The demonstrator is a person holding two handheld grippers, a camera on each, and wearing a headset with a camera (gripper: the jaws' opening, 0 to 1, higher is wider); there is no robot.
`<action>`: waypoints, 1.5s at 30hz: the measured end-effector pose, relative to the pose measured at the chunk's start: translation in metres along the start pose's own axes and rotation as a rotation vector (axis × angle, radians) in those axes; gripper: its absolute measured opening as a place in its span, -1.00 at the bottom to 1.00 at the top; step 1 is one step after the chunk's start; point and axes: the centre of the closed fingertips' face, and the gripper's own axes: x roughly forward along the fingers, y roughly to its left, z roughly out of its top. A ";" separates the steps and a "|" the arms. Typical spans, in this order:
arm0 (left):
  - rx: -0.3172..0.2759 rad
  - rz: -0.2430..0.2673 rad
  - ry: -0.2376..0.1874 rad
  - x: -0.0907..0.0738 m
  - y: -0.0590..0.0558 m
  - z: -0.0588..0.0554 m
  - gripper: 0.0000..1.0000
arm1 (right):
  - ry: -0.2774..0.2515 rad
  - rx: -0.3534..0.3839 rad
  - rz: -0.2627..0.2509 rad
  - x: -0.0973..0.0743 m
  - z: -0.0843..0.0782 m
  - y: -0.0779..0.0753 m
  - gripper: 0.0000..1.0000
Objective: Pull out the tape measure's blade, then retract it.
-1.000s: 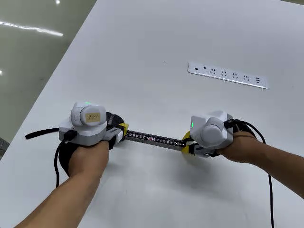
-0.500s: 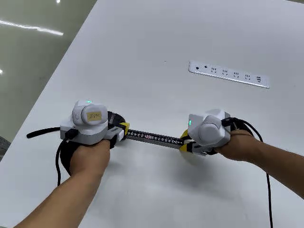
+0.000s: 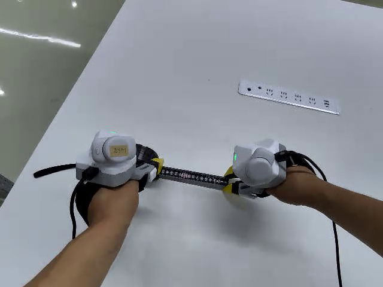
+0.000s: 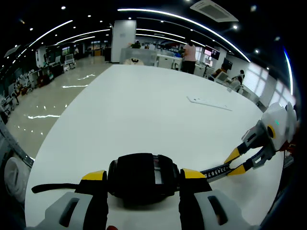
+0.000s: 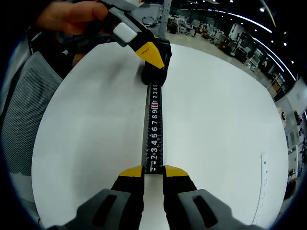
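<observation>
The left gripper point(image 4: 144, 175) pinches the black tape measure case point(image 3: 145, 156) by its two sides. The case sits on the white workbench point(image 3: 179, 72), at about 8 o'clock in the head view. The right gripper point(image 5: 153, 171) has its yellow tips pressed almost together on the free end of the blade point(image 3: 192, 177). The end hook is hidden between the tips, so I only suppose that it is gripped there. In the right gripper view the blade runs straight from 6 o'clock up to the case near 12 o'clock, with the printed numbers facing up. Compared with one second ago, the right gripper has come closer to the case and the visible part of the blade is shorter, while the power strip point(image 3: 288, 97) at 2 o'clock has hardly shifted. This looks to me like the retracting step, already begun but not finished. A good part of the blade is still outside the case.
</observation>
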 end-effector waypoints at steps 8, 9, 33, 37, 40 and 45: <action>0.000 -0.001 0.001 0.002 0.001 0.000 0.13 | -0.001 -0.001 0.013 0.003 0.006 0.000 -0.73; 0.000 0.000 0.001 0.002 0.001 0.000 0.13 | -0.002 -0.002 0.013 0.004 0.008 -0.001 -0.73; -0.001 -0.003 -0.004 0.002 0.001 -0.001 0.13 | -0.011 -0.016 0.026 0.013 0.026 -0.002 -0.73; -0.001 -0.003 -0.006 0.001 0.001 0.000 0.13 | -0.015 -0.016 0.027 0.014 0.029 -0.002 -0.73; 0.002 -0.005 -0.006 0.001 0.001 0.000 0.13 | -0.019 -0.017 0.029 0.015 0.031 -0.001 -0.73; 0.002 -0.003 -0.007 0.001 0.001 0.000 0.13 | -0.023 -0.020 0.031 0.017 0.035 -0.001 -0.73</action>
